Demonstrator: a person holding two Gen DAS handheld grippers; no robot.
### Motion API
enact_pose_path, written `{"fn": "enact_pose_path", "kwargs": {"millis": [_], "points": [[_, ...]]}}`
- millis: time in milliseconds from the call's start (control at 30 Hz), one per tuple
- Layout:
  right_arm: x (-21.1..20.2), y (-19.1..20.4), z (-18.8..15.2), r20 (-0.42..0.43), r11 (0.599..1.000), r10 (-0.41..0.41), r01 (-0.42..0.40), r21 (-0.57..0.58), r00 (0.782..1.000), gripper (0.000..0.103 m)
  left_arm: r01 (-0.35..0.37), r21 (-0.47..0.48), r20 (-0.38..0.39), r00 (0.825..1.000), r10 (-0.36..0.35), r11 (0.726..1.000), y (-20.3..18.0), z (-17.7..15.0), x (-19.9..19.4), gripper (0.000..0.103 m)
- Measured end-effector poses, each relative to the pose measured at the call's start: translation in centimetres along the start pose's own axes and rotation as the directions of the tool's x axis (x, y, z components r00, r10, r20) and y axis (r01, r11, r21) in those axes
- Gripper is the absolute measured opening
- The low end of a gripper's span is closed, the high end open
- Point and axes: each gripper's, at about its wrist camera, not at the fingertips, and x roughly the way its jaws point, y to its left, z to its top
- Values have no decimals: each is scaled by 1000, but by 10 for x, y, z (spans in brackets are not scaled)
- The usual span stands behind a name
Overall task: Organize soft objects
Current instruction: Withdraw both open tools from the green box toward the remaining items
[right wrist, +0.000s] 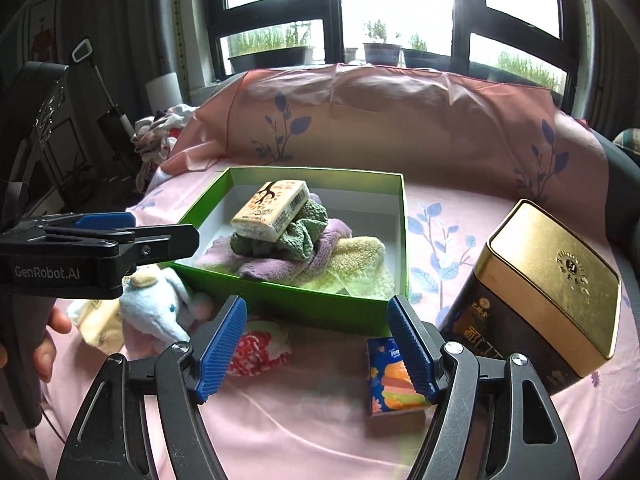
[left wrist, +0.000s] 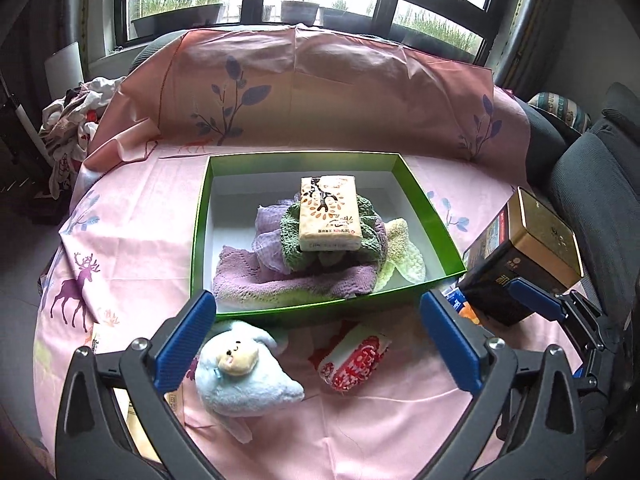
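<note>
Both grippers, left (left wrist: pixel 318 330) and right (right wrist: pixel 316 338), hang open and empty; the plush toy (left wrist: pixel 244 376) wants a mid-body pinch before boxing.

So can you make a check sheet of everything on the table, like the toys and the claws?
Surface: pink tablecloth with deer and leaf prints.
Job's things: green box holds purple, green and yellow towels with a tissue pack on top. Blue plush toy, red-and-white soft packet and small blue tissue pack lie outside, in front of the box.
Clutter: gold-lidded tin beside the box; something cream-coloured under the plush.
Claws: left claw open and empty, above the plush and packet; right claw open and empty, near the blue tissue pack.
Cables: nothing seen.
Surroundings: windows with potted plants, clothes pile, dark chairs.
</note>
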Motion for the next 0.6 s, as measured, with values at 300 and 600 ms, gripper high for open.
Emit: {"fn": "enact_pose_path", "kwargs": {"millis": [300, 600], "points": [[-33, 5, -18, 32, 1000, 15, -15, 24, 999, 74, 1, 29, 37, 999, -2, 1000, -14, -23, -31, 102], [-49, 7, -32, 36, 1000, 9, -10, 25, 999, 74, -6, 59, 61, 998, 2, 998, -32, -45, -50, 102]]}}
